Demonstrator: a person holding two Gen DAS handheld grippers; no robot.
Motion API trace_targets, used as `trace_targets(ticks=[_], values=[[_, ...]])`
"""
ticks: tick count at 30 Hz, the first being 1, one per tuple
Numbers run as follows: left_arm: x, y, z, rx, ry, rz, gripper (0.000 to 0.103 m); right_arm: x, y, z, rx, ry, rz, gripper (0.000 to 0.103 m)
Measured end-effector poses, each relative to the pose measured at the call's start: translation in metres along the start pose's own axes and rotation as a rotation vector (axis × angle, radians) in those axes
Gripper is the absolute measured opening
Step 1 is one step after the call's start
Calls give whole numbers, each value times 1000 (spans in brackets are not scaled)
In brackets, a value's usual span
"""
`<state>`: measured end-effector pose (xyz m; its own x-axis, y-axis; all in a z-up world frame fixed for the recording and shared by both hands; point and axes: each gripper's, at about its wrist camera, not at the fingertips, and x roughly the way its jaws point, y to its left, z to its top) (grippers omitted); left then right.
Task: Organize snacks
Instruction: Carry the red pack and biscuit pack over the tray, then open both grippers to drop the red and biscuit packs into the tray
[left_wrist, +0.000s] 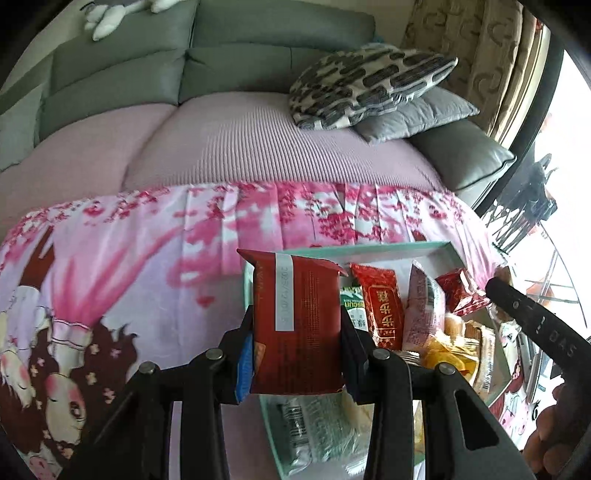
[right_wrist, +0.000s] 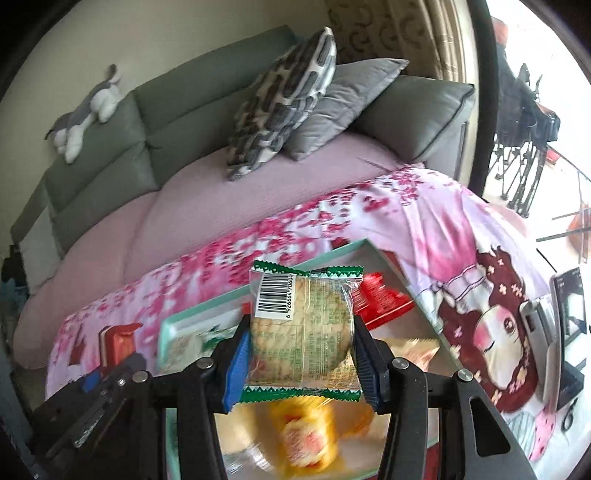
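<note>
My left gripper (left_wrist: 297, 332) is shut on a dark red snack packet (left_wrist: 295, 325), held upright above the left edge of a mint-green tray (left_wrist: 399, 248). The tray holds several snacks: a red packet (left_wrist: 382, 308), a pink packet (left_wrist: 421, 306), orange-yellow ones (left_wrist: 443, 350). My right gripper (right_wrist: 299, 343) is shut on a clear green-edged biscuit packet (right_wrist: 301, 328) with a barcode, held above the same tray (right_wrist: 332, 253). A blurred yellow snack (right_wrist: 306, 435) lies below it. The left gripper (right_wrist: 96, 384) with its red packet (right_wrist: 118, 338) shows at the lower left of the right wrist view.
The tray sits on a pink cartoon-print cloth (left_wrist: 110, 277) over a table. Behind it is a grey-green sofa (left_wrist: 221, 66) with a pink cover, two cushions (left_wrist: 369, 81) and a plush toy (right_wrist: 85, 114). A phone on a stand (right_wrist: 569, 325) is at the right.
</note>
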<state>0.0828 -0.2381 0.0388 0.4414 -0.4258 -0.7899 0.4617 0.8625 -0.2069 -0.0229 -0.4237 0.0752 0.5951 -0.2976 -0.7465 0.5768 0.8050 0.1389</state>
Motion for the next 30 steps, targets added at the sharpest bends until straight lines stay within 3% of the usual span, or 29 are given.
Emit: trace_targets(ticks=[2, 12, 16, 21, 23, 25, 30], values=[[7, -2, -1, -4, 16, -2, 41, 9, -8, -1, 2, 14, -35, 53], [22, 1, -5, -22, 61, -30, 41, 41, -26, -17, 54, 121, -21, 54], [16, 4, -2, -52, 52, -74, 52, 45, -30, -17, 68, 128, -18, 54], [8, 7, -1, -61, 54, -52, 53, 42, -31, -17, 67, 137, -22, 54], [3, 10, -1, -65, 48, -38, 57, 41, -31, -16, 69, 141, -19, 55], [-1, 13, -1, -65, 43, -3, 73, 40, -31, -15, 67, 145, -8, 63], [-8, 27, -7, -95, 35, 64, 83, 36, -28, -17, 43, 146, -7, 75]])
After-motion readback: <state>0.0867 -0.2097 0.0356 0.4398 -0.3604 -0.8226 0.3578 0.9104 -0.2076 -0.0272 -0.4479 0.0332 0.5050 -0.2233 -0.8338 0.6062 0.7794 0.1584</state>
